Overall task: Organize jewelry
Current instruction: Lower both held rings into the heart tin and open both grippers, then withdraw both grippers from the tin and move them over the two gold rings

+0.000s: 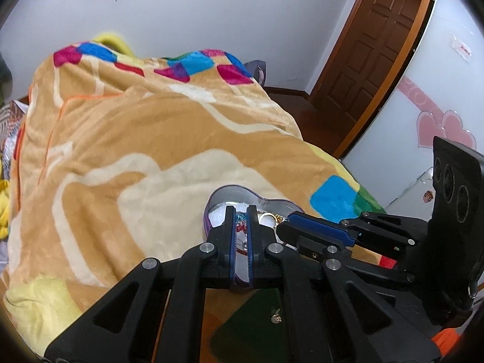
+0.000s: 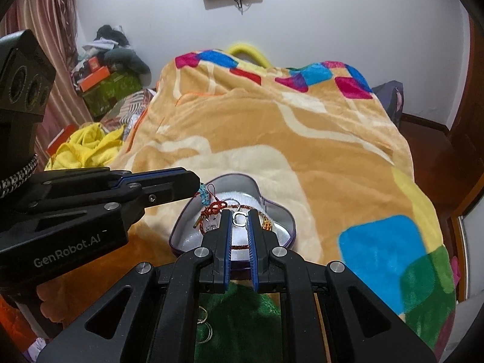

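Observation:
A heart-shaped tin [image 2: 273, 192] with a white lining lies on the blanket; it also shows in the left wrist view [image 1: 233, 192]. My left gripper [image 1: 241, 210] is shut on a red knotted cord charm with blue beads [image 2: 204, 196], which hangs over the tin's left side. My right gripper [image 2: 240, 215] is nearly closed on a small silver ring pendant [image 2: 240, 218] above the tin. The tin holds a red cord bracelet [image 2: 242, 246] and a gold piece [image 2: 266, 225]. Gold hoop earrings [image 2: 203, 322] lie on the green patch below.
An orange, cream and multicoloured blanket [image 2: 302, 139] covers the bed. Yellow cloth [image 2: 87, 148] and boxes [image 2: 106, 87] lie at the left. A brown door [image 1: 375, 51] and a wardrobe with pink hearts [image 1: 441, 127] stand at the right.

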The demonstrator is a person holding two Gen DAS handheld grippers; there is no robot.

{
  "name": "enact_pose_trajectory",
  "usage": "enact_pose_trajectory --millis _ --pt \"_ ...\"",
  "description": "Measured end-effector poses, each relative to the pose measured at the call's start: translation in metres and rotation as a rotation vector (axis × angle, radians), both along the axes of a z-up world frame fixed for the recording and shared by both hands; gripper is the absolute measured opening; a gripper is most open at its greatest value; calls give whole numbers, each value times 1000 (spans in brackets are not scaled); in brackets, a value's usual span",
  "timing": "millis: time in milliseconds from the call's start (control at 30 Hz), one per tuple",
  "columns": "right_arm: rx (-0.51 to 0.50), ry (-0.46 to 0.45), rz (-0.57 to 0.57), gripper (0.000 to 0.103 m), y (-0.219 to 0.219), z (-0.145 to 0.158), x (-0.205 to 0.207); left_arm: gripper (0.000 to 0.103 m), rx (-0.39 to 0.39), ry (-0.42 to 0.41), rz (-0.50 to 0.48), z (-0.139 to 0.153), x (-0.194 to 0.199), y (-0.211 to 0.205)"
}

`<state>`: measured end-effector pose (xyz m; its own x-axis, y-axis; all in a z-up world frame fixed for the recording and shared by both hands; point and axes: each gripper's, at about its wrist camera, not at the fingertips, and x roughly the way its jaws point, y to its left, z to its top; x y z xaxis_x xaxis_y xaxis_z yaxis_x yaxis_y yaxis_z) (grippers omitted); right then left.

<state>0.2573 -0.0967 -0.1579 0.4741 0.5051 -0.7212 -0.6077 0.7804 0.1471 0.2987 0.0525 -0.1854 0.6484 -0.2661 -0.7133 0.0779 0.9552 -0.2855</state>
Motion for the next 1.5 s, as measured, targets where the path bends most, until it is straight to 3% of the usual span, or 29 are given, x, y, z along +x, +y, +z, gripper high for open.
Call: enact_pose_trajectory --millis 567,733,933,1200,1300,1500 --pt "-39 32 11 10 6 -1 1 4 47 -25 2 11 -12 3" --pt "-31 17 -5 23 3 8 -4 5 75 -45 1 23 -23 1" --pt "-32 -21 -16 23 -3 23 -15 11 123 -81 -6 40 -45 -5" --pt "-19 -75 -39 28 -15 45 -38 27 159 -137 0 62 -77 -9" --pt "-15 -98 -44 35 -18 53 -48 30 158 -146 8 67 -87 -8" --pt "-15 -128 -50 35 -22 59 -65 32 153 -145 26 68 -104 -2"
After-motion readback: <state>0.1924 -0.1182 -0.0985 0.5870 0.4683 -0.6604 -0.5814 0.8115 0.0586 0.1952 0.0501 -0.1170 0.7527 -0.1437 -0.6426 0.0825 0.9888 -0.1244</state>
